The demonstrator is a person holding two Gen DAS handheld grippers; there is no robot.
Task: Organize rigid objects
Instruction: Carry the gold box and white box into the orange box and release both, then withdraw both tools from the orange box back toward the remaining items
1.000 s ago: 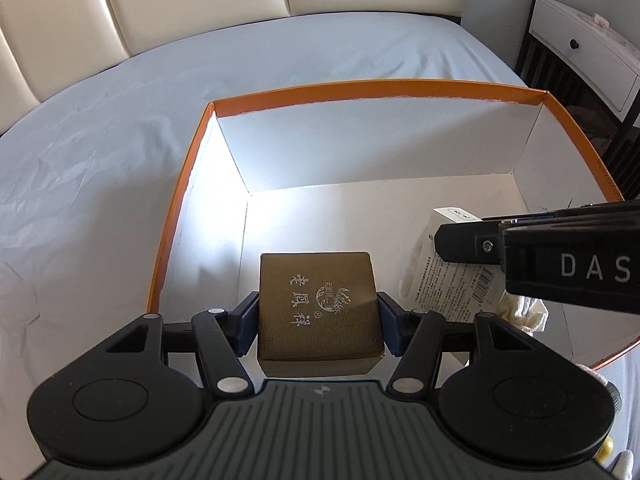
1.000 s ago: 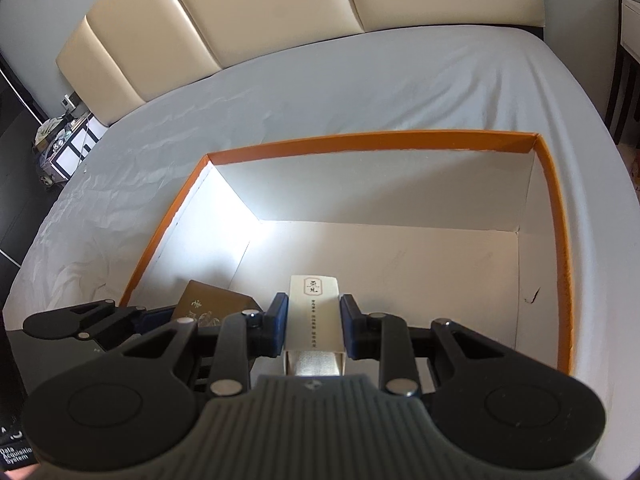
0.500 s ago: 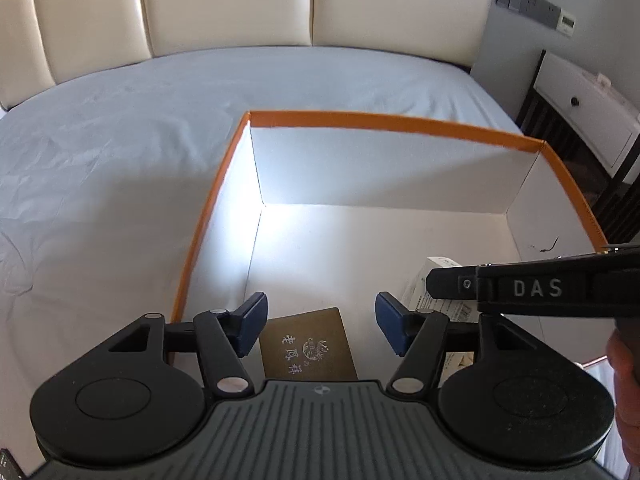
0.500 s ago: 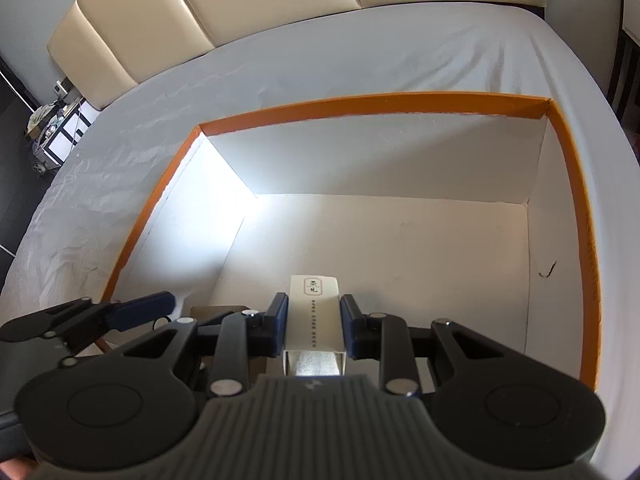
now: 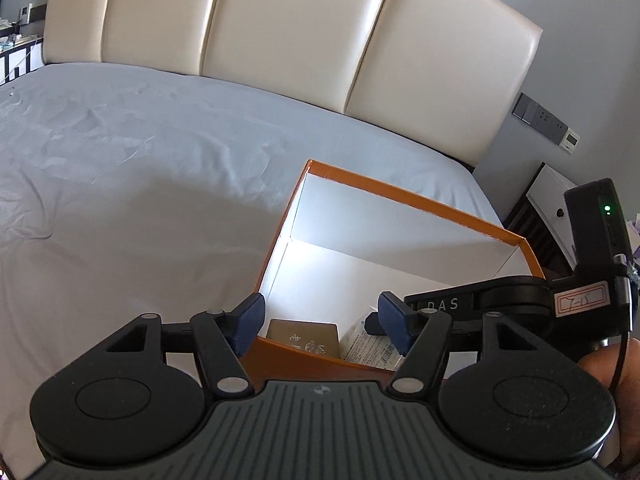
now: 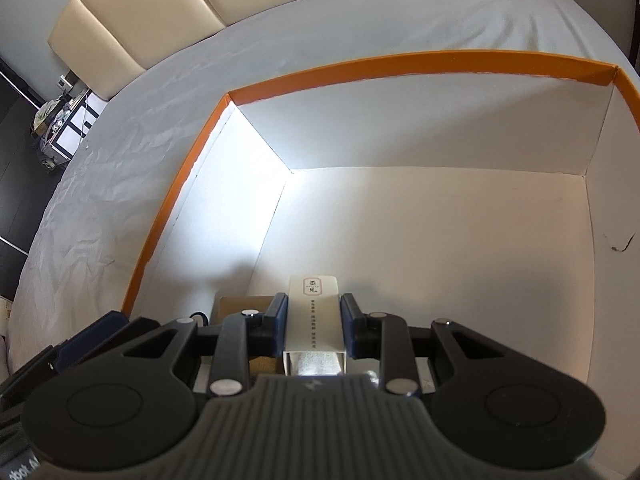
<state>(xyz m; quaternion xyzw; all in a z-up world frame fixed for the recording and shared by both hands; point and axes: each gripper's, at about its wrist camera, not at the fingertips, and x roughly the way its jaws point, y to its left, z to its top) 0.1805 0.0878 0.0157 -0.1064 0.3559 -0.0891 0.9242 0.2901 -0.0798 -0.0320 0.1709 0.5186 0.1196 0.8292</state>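
A brown box with gold print [image 5: 304,336] lies on the floor of the orange-rimmed white box [image 5: 400,194], at its near left corner. My left gripper [image 5: 322,320] hangs open above the near rim, its blue pads apart from the brown box. Beside that box lies a white carton with a barcode [image 5: 368,348]. My right gripper [image 6: 314,320] is shut on a slim white carton [image 6: 314,308], low inside the orange-rimmed box [image 6: 360,66]. The brown box [image 6: 244,304] shows just left of it.
The orange-rimmed box sits on a bed with a pale grey sheet [image 5: 140,160] and a cream padded headboard [image 5: 280,40]. A white nightstand [image 5: 556,200] stands beyond the bed's right side. A hand [image 5: 604,368] holds the right gripper. Most of the box floor [image 6: 440,240] is bare.
My left gripper let go of the brown box, left it on the box floor, then drew back, rose and rolled. The right gripper sank deeper into the box with its carton.
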